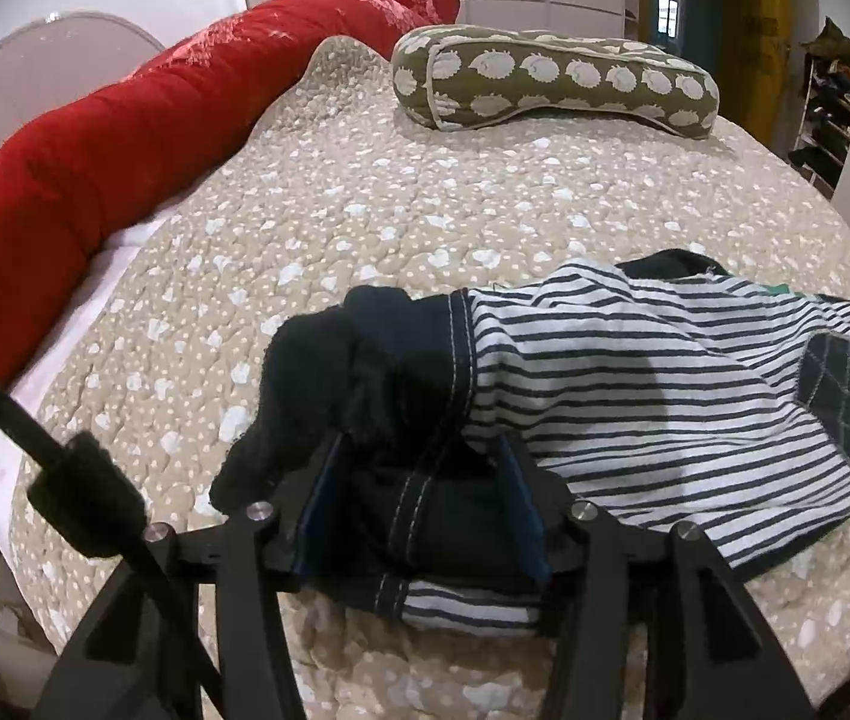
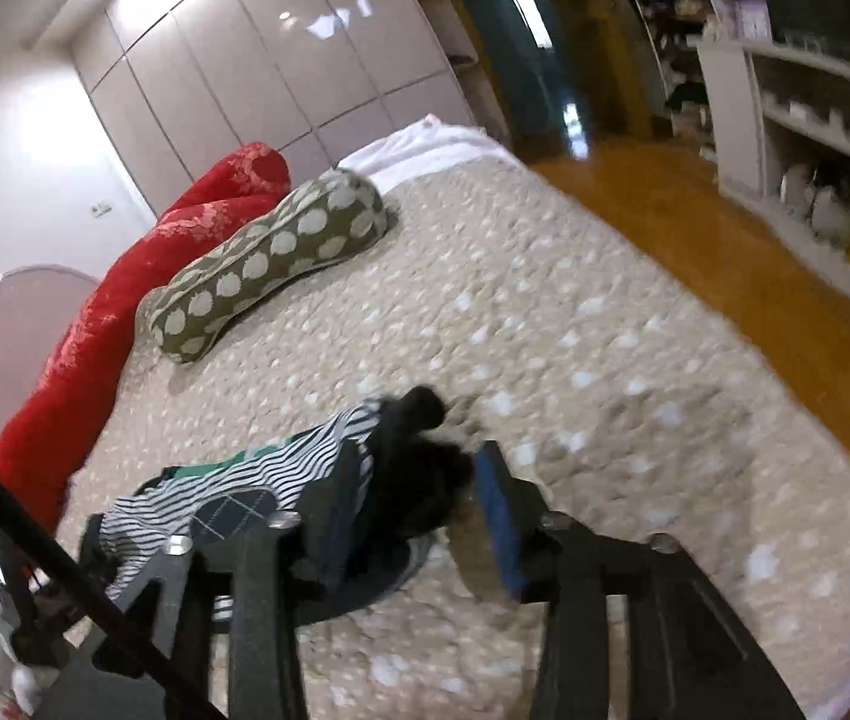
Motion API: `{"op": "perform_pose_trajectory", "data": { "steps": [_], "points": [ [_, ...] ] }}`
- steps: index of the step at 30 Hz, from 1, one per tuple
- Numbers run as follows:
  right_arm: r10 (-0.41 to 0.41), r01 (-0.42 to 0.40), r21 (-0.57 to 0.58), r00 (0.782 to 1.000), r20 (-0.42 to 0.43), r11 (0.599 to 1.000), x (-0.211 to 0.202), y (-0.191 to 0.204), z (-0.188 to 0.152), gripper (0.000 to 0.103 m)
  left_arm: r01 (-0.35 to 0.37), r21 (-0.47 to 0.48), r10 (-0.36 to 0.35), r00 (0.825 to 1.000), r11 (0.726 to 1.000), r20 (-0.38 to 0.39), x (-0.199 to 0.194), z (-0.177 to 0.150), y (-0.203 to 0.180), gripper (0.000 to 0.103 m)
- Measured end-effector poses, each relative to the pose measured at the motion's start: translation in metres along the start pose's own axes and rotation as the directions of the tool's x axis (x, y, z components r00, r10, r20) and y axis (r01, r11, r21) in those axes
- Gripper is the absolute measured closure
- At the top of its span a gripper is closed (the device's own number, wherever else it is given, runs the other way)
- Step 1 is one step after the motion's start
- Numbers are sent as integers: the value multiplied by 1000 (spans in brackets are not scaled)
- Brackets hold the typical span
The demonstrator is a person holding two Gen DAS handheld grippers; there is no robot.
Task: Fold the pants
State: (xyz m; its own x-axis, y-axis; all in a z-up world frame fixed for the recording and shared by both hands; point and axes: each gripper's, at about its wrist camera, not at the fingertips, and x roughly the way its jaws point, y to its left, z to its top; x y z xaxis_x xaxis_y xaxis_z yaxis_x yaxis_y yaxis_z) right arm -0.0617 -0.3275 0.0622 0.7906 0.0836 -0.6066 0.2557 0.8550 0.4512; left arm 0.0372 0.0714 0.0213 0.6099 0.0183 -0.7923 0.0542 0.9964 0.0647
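Observation:
The pants (image 1: 617, 372) are white with navy stripes, a dark navy waistband or cuff and a navy knee patch. They lie bunched on the quilted bed. My left gripper (image 1: 425, 450) has its jaws wide around the navy end of the pants, cloth lying between them. In the right wrist view the pants (image 2: 257, 480) lie at the lower left. My right gripper (image 2: 419, 480) is open, with dark cloth between the fingers but not pinched. The right view is blurred.
A beige dotted quilt (image 1: 395, 204) covers the bed. A red bolster (image 1: 125, 120) runs along the left edge. An olive pillow with white spots (image 1: 551, 78) lies at the far side. White shelves (image 2: 815, 138) and wooden floor (image 2: 695, 228) lie to the right.

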Motion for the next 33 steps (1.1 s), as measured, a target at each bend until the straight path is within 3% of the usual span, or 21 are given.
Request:
{"op": "perform_pose_trajectory", "data": {
  "steps": [1, 3, 6, 12, 13, 14, 15, 19, 23, 25, 27, 33],
  "points": [
    [8, -8, 13, 1000, 4, 1000, -2, -5, -4, 32, 30, -24, -30, 1000, 999, -8, -7, 1, 4, 53],
    [22, -22, 11, 1000, 10, 1000, -3, -6, -9, 30, 75, -51, -74, 997, 996, 11, -24, 2, 12, 53],
    [44, -45, 24, 999, 8, 999, -2, -6, -15, 23, 85, -60, -81, 995, 995, 65, -49, 2, 15, 53],
    [139, -119, 180, 985, -104, 976, 42, -22, -21, 23, 172, -120, -163, 983, 978, 81, -70, 3, 6, 53],
    [160, -136, 207, 981, -105, 969, 48, -27, -22, 29, 176, -111, -167, 983, 978, 82, -73, 4, 2, 53],
    [185, -159, 221, 977, -102, 962, 50, -29, -22, 41, 177, -101, -169, 982, 979, 82, -74, 3, -2, 53],
    [244, -209, 250, 962, -121, 946, 54, -32, -21, 86, 177, -91, -170, 982, 980, 80, -75, 4, -5, 53],
    [279, -247, 270, 957, -85, 931, 39, -38, -18, 91, 184, -81, -178, 981, 980, 74, -77, 6, -16, 53],
    [214, -186, 250, 972, -93, 950, 36, -43, -21, 89, 193, -79, -189, 980, 978, 56, -75, 9, -21, 53],
    [185, -156, 263, 978, -92, 952, 36, -48, -25, 73, 209, -74, -206, 977, 975, 45, -75, 14, -27, 53],
    [201, -174, 272, 977, -74, 947, 32, -50, -27, 70, 227, -63, -224, 974, 972, 45, -78, 19, -33, 53],
    [195, -186, 189, 980, -32, 964, 12, -44, -30, 42, 318, 9, -318, 948, 948, 21, -74, 48, -77, 47]
  ]
}}
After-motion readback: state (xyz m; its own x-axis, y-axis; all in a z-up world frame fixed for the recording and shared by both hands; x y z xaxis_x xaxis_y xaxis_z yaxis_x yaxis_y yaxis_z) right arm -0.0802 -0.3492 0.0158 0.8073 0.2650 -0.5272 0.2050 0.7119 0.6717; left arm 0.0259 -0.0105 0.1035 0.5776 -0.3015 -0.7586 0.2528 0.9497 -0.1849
